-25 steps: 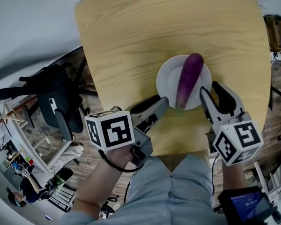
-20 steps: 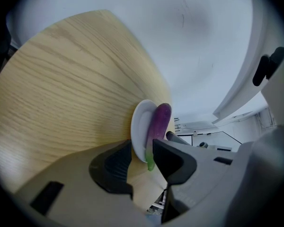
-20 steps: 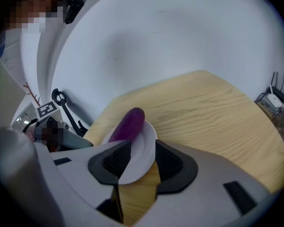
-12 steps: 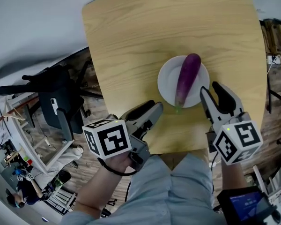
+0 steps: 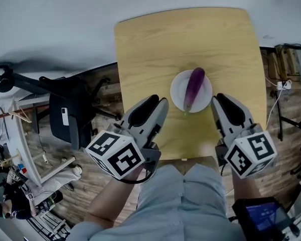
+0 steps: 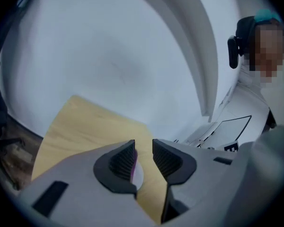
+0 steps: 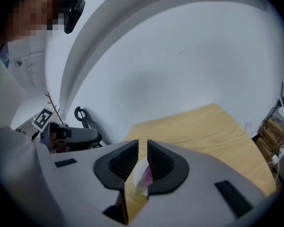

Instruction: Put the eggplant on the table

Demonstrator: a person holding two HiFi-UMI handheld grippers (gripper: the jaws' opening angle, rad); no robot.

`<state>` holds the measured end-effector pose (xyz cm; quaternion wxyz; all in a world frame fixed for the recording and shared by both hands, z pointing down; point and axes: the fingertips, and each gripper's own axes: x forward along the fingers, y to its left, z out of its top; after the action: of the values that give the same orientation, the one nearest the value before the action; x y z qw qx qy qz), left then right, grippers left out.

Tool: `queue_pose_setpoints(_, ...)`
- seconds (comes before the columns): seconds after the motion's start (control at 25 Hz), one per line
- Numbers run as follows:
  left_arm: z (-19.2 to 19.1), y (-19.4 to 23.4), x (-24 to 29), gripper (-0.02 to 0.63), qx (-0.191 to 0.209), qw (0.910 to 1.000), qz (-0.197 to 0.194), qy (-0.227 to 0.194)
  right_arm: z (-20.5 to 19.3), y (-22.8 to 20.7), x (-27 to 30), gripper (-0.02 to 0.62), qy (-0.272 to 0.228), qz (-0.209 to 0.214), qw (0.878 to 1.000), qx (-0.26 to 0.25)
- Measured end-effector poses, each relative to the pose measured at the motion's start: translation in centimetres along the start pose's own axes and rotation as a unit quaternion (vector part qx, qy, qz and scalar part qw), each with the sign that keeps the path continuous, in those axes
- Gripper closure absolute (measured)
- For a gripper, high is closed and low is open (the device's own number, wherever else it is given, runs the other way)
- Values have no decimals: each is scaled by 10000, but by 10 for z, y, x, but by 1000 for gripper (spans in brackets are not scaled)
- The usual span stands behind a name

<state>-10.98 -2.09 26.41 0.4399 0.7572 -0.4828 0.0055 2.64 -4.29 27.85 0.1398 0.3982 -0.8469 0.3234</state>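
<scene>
Pale wall and dark plank floor surround a light wooden desk [image 5: 155,44] in the head view. A long purple eggplant [image 5: 193,87] lies across a small white plate [image 5: 176,92] on the desk's near right part, green stem end nearest. The left gripper [image 5: 155,102] and right gripper [image 5: 224,99] hang either side of the plate, apart from it. Only this view gives the eggplant's whole length. It is likely firm and fairly light, with glossy skin that may slip, so the thick middle looks the best hold.

The left gripper view shows the left gripper [image 6: 143,148] with its jaws narrowly apart and empty. A purple sliver on the plate [image 6: 138,178] shows through the gap, well beyond.

The right gripper view shows that the right gripper [image 7: 142,148] jaws have just been closing to a slit with nothing between them. The eggplant [image 7: 146,175] shows beyond, stem end first.
</scene>
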Motion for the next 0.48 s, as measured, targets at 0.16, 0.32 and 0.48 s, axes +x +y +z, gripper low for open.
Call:
queue_pose_setpoints(0.16,33,-46,-21,506,529,9952,-324,-761,34,31,-28,559,-475,276,9980,-312)
queue_pose_setpoints(0.32,47,-80,-41,555,1158,9864,-155,-1157,65,60,-54,574,-854,538,9933,-566)
queue_pose_setpoints(0.48,50,-108,-54,598,1657,9733,152,-1580,93,72,-80,583,-1387,702,9845,-814)
